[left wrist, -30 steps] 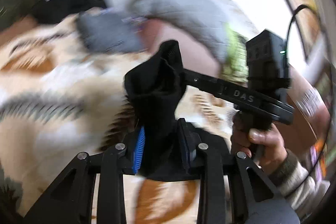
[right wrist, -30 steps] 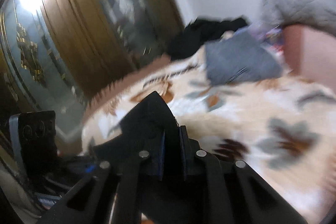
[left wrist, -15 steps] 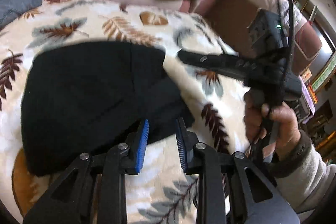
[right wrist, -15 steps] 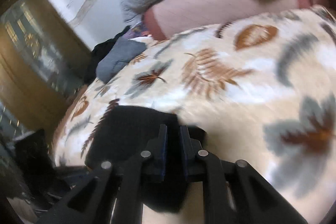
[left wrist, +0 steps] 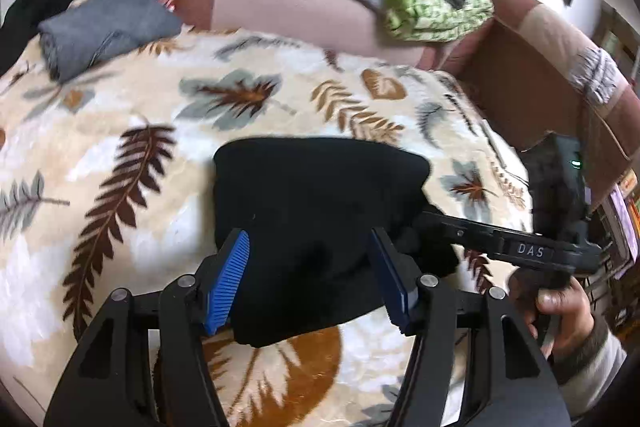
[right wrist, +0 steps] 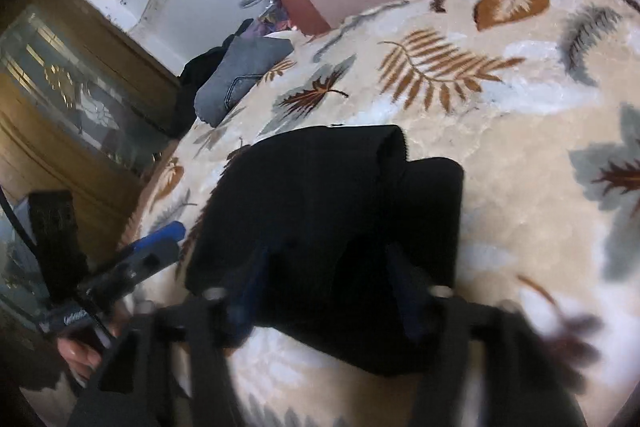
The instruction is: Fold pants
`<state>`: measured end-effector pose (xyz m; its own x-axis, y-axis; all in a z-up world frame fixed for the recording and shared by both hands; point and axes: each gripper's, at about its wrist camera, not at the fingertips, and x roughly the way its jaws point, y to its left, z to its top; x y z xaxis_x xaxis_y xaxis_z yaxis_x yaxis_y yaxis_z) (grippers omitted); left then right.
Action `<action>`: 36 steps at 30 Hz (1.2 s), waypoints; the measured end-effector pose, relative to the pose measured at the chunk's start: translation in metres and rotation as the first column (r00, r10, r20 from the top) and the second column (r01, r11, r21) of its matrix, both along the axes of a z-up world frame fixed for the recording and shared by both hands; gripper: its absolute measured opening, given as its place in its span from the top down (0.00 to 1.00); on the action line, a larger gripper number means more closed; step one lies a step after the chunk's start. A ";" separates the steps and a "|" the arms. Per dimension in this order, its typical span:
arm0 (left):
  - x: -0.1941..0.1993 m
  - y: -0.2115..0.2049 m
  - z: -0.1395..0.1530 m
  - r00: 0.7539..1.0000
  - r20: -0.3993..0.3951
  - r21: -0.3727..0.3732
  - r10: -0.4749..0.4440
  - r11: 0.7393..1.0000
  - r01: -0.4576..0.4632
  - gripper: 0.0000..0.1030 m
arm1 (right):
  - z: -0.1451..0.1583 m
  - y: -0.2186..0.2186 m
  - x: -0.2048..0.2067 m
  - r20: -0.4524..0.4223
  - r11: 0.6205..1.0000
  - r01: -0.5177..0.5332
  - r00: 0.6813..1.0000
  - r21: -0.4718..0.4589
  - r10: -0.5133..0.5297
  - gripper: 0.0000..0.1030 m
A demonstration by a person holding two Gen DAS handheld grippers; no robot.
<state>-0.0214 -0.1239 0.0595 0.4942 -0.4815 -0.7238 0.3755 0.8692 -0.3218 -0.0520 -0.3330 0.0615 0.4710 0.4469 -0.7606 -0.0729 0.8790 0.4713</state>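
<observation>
Where the black pants point(left wrist: 320, 187) lie: folded on leaf-print blanket point(left wrist: 120, 107).
Left tool point(left wrist: 308, 233): jaws just opened wide, pants between, unpressed.
Right tool point(right wrist: 325, 249): blurred, jaws apart astride pants.

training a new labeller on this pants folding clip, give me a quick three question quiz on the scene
1. True or false: the black pants lie on the leaf-print blanket.
2. The pads of the left gripper are: A red, B blue, C white.
3. Fill in: the left gripper's jaws stand ____.

Key
1. True.
2. B.
3. Open. They have just been opening, and the pants lie between the pads without being pinched.
</observation>
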 end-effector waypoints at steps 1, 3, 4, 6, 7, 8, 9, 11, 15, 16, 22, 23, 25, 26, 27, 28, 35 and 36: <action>-0.001 -0.003 -0.003 1.000 -0.007 0.007 0.001 1.000 -0.001 0.41 | 0.004 -0.002 -0.003 0.023 1.000 0.013 1.000 0.002 -0.013 0.95; -0.007 -0.009 -0.004 1.000 0.000 0.017 -0.008 1.000 0.008 0.41 | 0.018 -0.011 -0.011 0.067 0.999 0.031 0.997 0.026 -0.033 0.97; -0.010 -0.010 -0.003 1.000 0.012 0.018 -0.017 1.000 0.017 0.41 | 0.027 -0.017 -0.016 0.089 0.999 0.040 0.995 0.018 -0.041 0.97; -0.015 -0.016 -0.002 0.999 0.029 0.023 -0.034 0.999 0.033 0.41 | 0.034 -0.023 -0.022 0.096 0.999 0.046 0.994 -0.006 -0.045 0.97; -0.015 -0.019 -0.004 0.999 0.025 0.029 -0.037 0.999 0.037 0.41 | 0.030 -0.026 -0.023 0.075 0.998 0.050 0.996 -0.027 -0.048 0.97; -0.014 -0.025 -0.008 0.999 0.018 0.044 -0.040 0.998 0.039 0.41 | 0.026 -0.029 -0.024 0.054 0.998 0.053 0.997 -0.042 -0.051 0.97; -0.016 -0.027 -0.010 0.999 0.020 0.057 -0.038 0.998 0.037 0.41 | 0.016 -0.029 -0.024 0.024 0.997 0.054 0.998 -0.057 -0.052 0.99; -0.020 -0.033 -0.015 0.998 0.045 0.089 -0.041 0.995 0.036 0.38 | -0.002 -0.029 -0.024 -0.018 0.997 0.054 0.998 -0.053 -0.055 0.98; -0.027 -0.037 -0.013 0.996 0.073 0.136 -0.050 0.990 0.040 0.38 | 0.008 -0.032 -0.026 0.000 0.998 0.052 0.999 -0.039 -0.052 0.92; -0.026 -0.036 -0.010 0.996 0.068 0.134 -0.049 0.990 0.040 0.38 | 0.015 -0.032 -0.027 0.016 0.997 0.050 0.999 -0.062 -0.049 0.92; -0.020 -0.029 0.004 0.996 0.086 0.123 -0.018 0.992 0.007 0.38 | 0.043 -0.012 -0.028 0.091 0.998 0.006 0.996 -0.066 0.000 0.77; -0.019 -0.028 0.006 0.996 0.093 0.128 -0.016 0.992 0.004 0.37 | 0.044 -0.006 -0.026 0.094 0.998 -0.004 0.996 -0.062 0.010 0.77; -0.017 -0.029 0.007 0.995 0.103 0.148 -0.012 0.989 -0.004 0.37 | 0.042 0.002 -0.024 0.094 0.998 -0.019 0.995 -0.067 0.025 0.77; -0.015 -0.029 0.007 0.995 0.104 0.155 -0.009 0.988 -0.007 0.37 | 0.041 0.006 -0.022 0.094 0.997 -0.023 0.995 -0.072 0.030 0.77; -0.013 -0.028 0.006 0.995 0.103 0.158 -0.007 0.987 -0.010 0.37 | 0.039 0.009 -0.021 0.093 0.997 -0.027 0.995 -0.078 0.034 0.77; -0.012 -0.027 0.005 0.995 0.101 0.157 -0.003 0.987 -0.013 0.37 | 0.037 0.012 -0.020 0.091 0.996 -0.030 0.995 -0.085 0.038 0.77; -0.004 -0.019 -0.012 0.998 0.054 0.164 0.038 0.985 -0.046 0.37 | 0.020 0.019 -0.021 0.032 0.990 -0.081 0.996 -0.118 0.086 0.77; -0.004 -0.019 -0.015 0.998 0.049 0.167 0.041 0.985 -0.048 0.37 | 0.017 0.019 -0.023 0.022 0.988 -0.092 0.995 -0.126 0.095 0.77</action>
<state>-0.0258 -0.1427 0.0449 0.5464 -0.3322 -0.7688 0.3462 0.9255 -0.1538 -0.0749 -0.3140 0.0783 0.4536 0.3927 -0.8000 -0.1694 0.9193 0.3552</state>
